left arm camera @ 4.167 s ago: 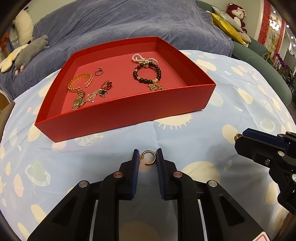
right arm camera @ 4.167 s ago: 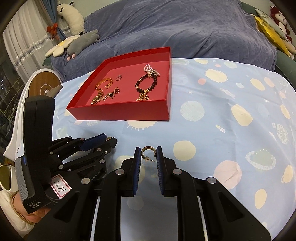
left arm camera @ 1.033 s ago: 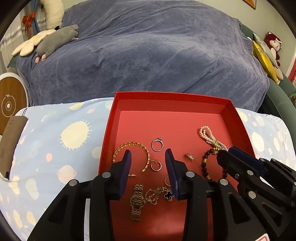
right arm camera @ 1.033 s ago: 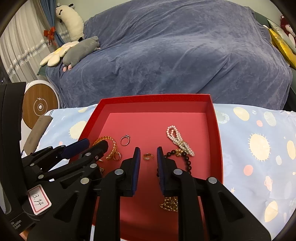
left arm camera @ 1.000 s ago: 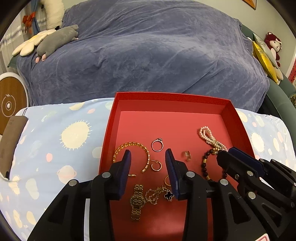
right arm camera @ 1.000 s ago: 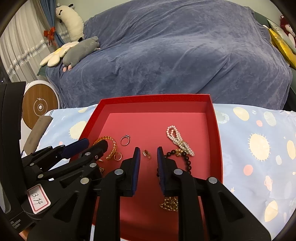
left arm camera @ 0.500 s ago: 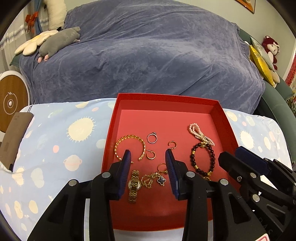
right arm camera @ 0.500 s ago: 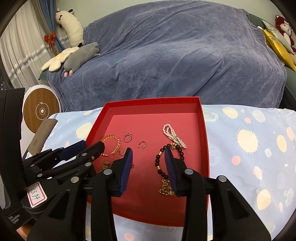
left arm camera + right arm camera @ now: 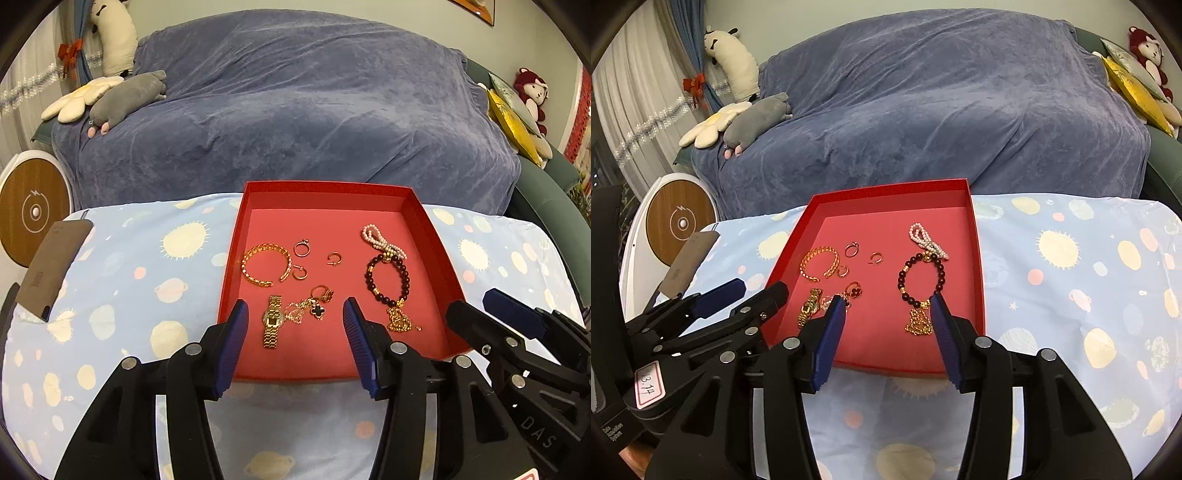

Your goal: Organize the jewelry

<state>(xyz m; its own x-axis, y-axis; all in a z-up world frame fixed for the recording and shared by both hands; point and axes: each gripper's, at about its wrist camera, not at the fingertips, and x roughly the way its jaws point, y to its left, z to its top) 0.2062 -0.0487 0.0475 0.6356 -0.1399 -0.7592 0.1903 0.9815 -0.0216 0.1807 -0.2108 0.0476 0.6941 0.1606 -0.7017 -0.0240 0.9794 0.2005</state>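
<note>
A red tray is sitting on a table draped in a pale blue cloth printed with suns and planets, and every piece of jewelry is lying inside it. The left gripper is hovering over the tray's near edge with its blue-padded fingers spread wide apart and holding nothing; the right gripper is hovering beside it in the same attitude, fingers likewise wide apart and empty. Taking the tray floor as a clock face seen from the left wrist view, a gold cuff bracelet is lying at about 9 o'clock, with a stone-set ring just beyond it toward 11 o'clock. One gold hoop earring is resting just beside the cuff's open end, and a second hoop earring is lying apart from it near the centre. A pearl bracelet is lying at 2 o'clock, touching a dark beaded bracelet at 3 o'clock, whose gold charm is trailing toward 5 o'clock. A gold watch is lying at 7 o'clock, beside a gold chain with a black clover pendant and a gold flower ring. Behind the table, a blue-covered sofa is carrying plush toys at its left end.
</note>
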